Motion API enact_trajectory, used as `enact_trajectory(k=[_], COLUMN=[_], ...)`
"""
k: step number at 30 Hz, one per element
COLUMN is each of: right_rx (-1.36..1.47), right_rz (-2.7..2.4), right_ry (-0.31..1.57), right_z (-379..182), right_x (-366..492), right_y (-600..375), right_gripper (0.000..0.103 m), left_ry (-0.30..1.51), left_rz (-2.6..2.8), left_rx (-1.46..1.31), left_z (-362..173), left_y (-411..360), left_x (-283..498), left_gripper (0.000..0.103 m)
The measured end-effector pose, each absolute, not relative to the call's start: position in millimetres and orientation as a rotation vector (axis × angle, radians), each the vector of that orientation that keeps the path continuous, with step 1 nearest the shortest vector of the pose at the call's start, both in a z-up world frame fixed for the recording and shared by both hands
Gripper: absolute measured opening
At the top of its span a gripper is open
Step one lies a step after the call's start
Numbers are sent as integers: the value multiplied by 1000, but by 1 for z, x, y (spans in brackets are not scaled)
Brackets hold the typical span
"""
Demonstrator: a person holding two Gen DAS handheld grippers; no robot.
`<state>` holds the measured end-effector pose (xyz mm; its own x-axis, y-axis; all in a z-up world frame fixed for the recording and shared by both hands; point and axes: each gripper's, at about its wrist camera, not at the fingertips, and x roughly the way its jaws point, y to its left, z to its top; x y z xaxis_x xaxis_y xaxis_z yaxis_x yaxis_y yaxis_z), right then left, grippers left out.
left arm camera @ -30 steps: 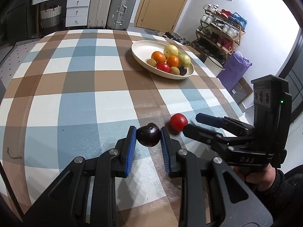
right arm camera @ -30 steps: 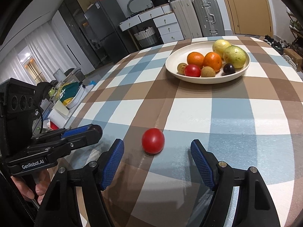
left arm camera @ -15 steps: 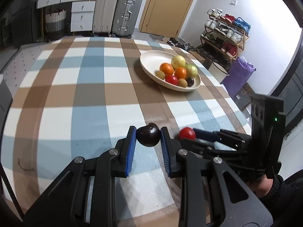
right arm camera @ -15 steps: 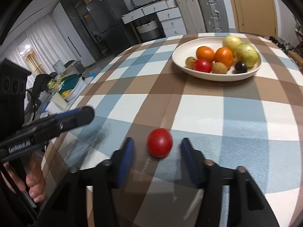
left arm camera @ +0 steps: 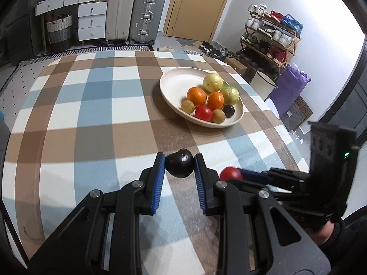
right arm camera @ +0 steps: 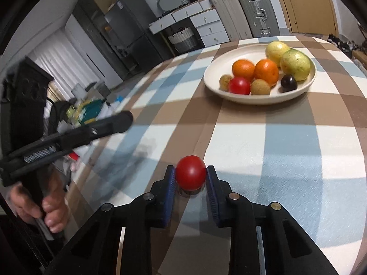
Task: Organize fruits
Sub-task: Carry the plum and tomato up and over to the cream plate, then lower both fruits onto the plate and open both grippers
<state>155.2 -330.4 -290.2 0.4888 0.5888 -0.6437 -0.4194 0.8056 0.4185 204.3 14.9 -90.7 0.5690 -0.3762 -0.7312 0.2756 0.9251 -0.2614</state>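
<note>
Left wrist view, bottom centre: left gripper (left arm camera: 179, 166) clamps a dark plum (left arm camera: 179, 166). Right wrist view, lower centre: right gripper (right arm camera: 190, 176), its jaws having just been closing, pinches a red tomato (right arm camera: 190, 176) on the checked bench (right arm camera: 286, 137). Farther off, upper right, a cream bowl (right arm camera: 213, 78) holds 8 fruits

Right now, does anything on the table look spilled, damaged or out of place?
Nothing stands out. The plate sits level with its fruit inside. The left gripper holds a dark plum; the right gripper has just closed on a red tomato.
</note>
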Motion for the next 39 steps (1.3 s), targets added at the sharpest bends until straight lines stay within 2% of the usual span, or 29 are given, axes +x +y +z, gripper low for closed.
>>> enact_trajectory(k=[10, 17, 29, 39], right_rx=[242, 214, 208, 215], right_rz=[603, 565, 518, 497], right_ry=[754, 730, 723, 750], right_z=[-234, -217, -212, -237], right_x=[198, 234, 289, 314], right_y=[-357, -368, -370, -370], right_gripper=[27, 27, 27, 27], left_ry=[893, 886, 937, 969], left_rz=[-428, -437, -422, -414], left_rx=[-120, -61, -48, -51], left_z=[-68, -62, -83, -107], left_y=[-15, -40, -56, -55], left_x=[272, 315, 380, 394], left_gripper=[23, 23, 23, 23])
